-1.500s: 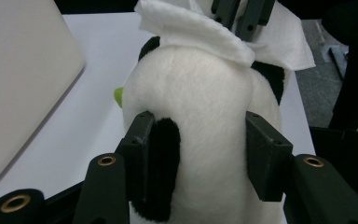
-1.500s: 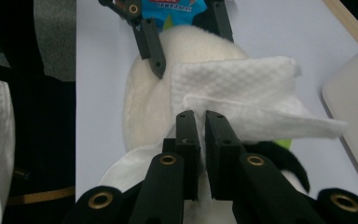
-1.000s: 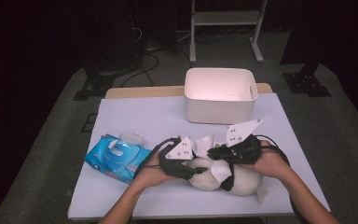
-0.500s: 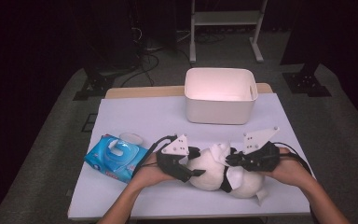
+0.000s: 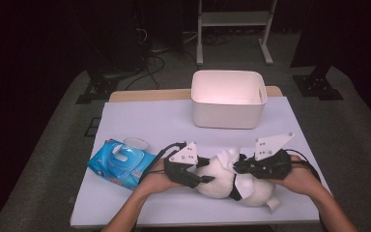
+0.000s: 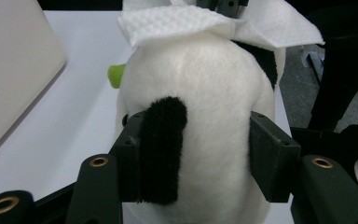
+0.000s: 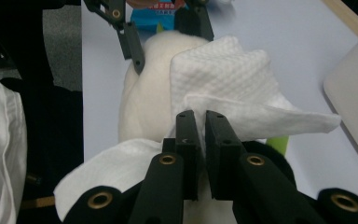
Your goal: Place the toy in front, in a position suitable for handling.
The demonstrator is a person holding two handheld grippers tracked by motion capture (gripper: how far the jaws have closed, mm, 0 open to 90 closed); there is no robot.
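A: What is seen to differ from the earlier pictures?

B: The right gripper [image 5: 236, 166], seen 1 second back lying over the middle of the white plush toy with black patches [image 5: 222, 176], has been drawn out toward the table's right side, and the white embossed paper wipe [image 5: 229, 157] has been pulled along with it. The left gripper [image 5: 205, 169] is found at the same spot; its jaws have just been opened wider and closed in again, with the toy's head between them.

A: Can any writing be read?

B: None. On the blue soft pack of wipes [image 5: 121, 164] some red print is seen, but it is too small to be made out. The white flap of its lid is folded open.

A: How are the hands and grippers posed?

B: Both forearms are brought in from the bottom edge, and each gripper is held level and pointed inward at the other. In the left gripper view the 2 jaws are pressed on both sides of the toy's head, 1 pad [image 6: 272, 161] on white fur, the other at a black ear. In the right gripper view the jaws are brought together with the wipe pinched between them.

A: Where is the toy?

B: It is laid on its side on the white table [image 5: 145, 121], near the front edge, between the 2 hands. The white rectangular plastic tub [image 5: 227, 101] is stood well behind it.
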